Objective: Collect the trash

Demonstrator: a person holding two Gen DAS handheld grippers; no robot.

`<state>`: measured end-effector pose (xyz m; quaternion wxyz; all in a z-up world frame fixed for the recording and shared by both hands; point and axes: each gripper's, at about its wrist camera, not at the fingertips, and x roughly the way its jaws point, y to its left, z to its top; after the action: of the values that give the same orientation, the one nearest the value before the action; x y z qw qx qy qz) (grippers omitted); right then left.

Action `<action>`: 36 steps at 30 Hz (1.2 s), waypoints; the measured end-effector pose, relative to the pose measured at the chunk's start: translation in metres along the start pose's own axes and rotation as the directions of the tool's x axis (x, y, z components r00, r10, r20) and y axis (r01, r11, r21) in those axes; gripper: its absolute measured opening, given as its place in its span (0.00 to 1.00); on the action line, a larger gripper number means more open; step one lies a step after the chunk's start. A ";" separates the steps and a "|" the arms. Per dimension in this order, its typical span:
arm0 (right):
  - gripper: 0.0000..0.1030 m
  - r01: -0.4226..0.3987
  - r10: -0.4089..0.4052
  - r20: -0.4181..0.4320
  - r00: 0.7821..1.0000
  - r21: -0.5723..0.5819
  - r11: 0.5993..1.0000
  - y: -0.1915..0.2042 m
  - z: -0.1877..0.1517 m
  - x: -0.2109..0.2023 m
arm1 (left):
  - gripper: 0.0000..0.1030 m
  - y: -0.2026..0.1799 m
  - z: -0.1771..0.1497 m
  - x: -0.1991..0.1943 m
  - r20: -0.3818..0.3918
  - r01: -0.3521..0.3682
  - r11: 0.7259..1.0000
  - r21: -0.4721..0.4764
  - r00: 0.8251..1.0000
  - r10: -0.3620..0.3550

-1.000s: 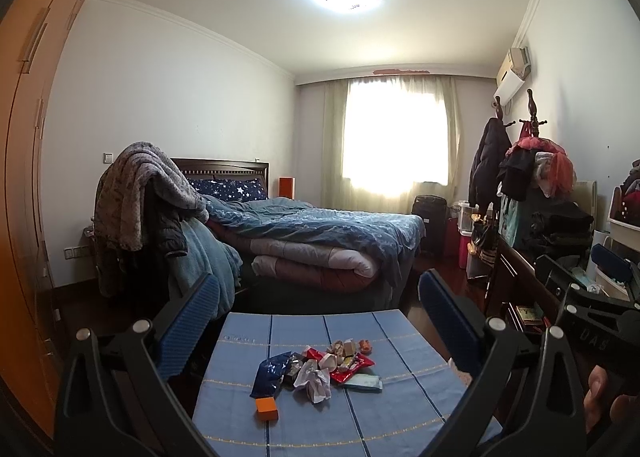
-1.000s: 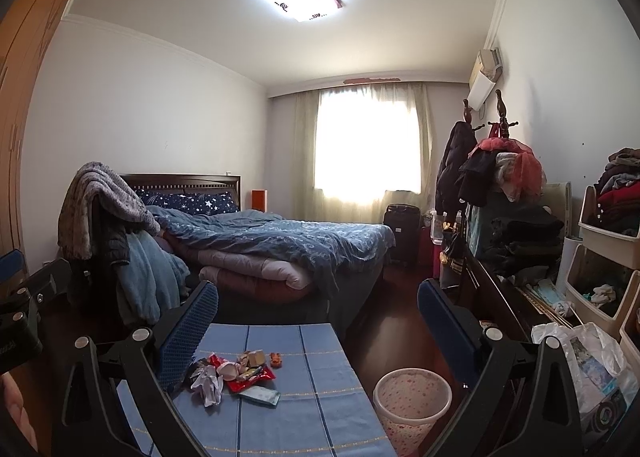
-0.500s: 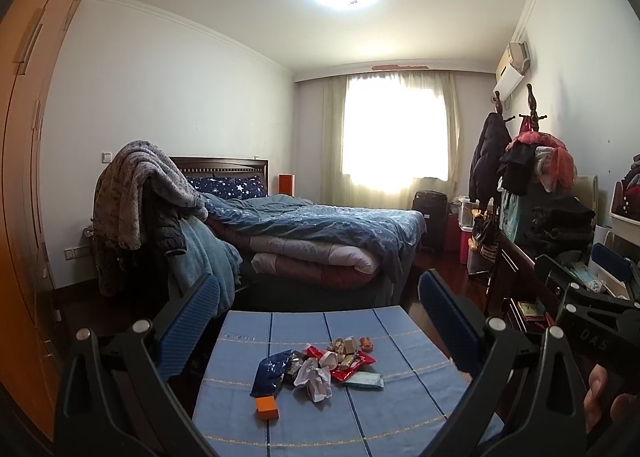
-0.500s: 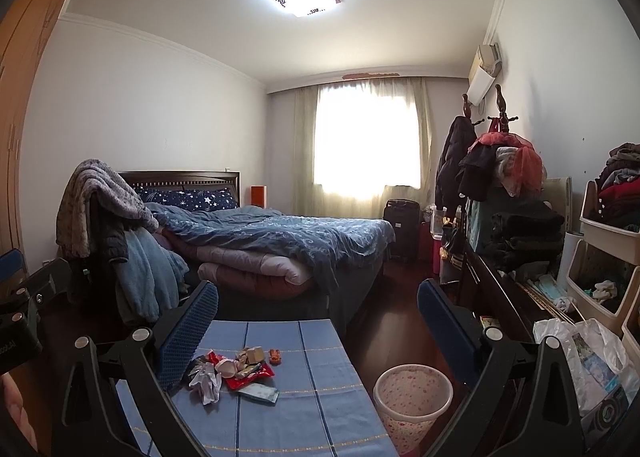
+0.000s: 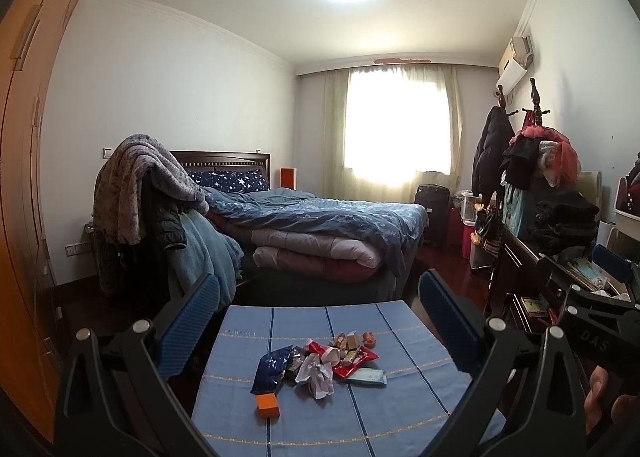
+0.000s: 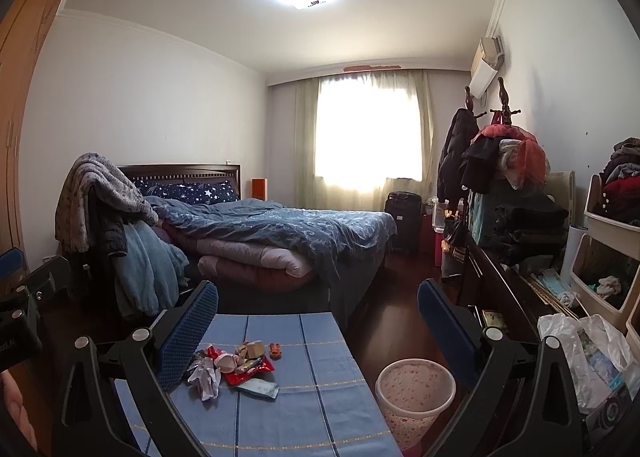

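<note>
A pile of trash (image 5: 320, 361) lies on a low table with a blue cloth (image 5: 400, 409): a dark blue wrapper (image 5: 270, 371), crumpled white paper (image 5: 318, 375), a red wrapper (image 5: 356, 361), a pale green packet (image 5: 366, 377) and a small orange box (image 5: 267, 405). The pile also shows in the right wrist view (image 6: 234, 369). A pink dotted waste bin (image 6: 414, 393) stands on the floor right of the table. My left gripper (image 5: 318, 321) is open and empty above the table. My right gripper (image 6: 318, 321) is open and empty, above the table's right side.
A bed with blue bedding (image 5: 320, 225) stands behind the table. A chair draped with clothes (image 5: 152, 201) is at the left. A dark dresser with piled clothes (image 6: 516, 241) and a white plastic bag (image 6: 588, 357) line the right wall. An orange wardrobe (image 5: 24, 177) is at the far left.
Both grippers have tilted slightly; the table and trash sit a little lower and closer in both views. Both grippers stay open and empty.
</note>
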<state>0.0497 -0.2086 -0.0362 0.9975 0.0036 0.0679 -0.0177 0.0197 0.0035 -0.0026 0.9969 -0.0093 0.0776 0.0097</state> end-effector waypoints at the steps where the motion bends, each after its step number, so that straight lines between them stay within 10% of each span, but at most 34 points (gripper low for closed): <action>1: 0.97 -0.001 0.001 -0.004 1.000 0.000 1.000 0.000 -0.001 0.001 | 0.97 0.000 0.000 0.001 -0.002 0.000 1.000 0.001 1.000 0.000; 36: 0.97 -0.026 0.024 -0.141 0.990 -0.006 1.000 0.008 -0.020 0.067 | 0.97 0.001 -0.017 0.064 -0.105 -0.002 1.000 -0.008 0.994 0.001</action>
<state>0.1136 -0.2025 -0.0652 0.9904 0.0016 0.1383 -0.0046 0.0804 0.0056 -0.0297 0.9914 -0.0136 0.1301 0.0104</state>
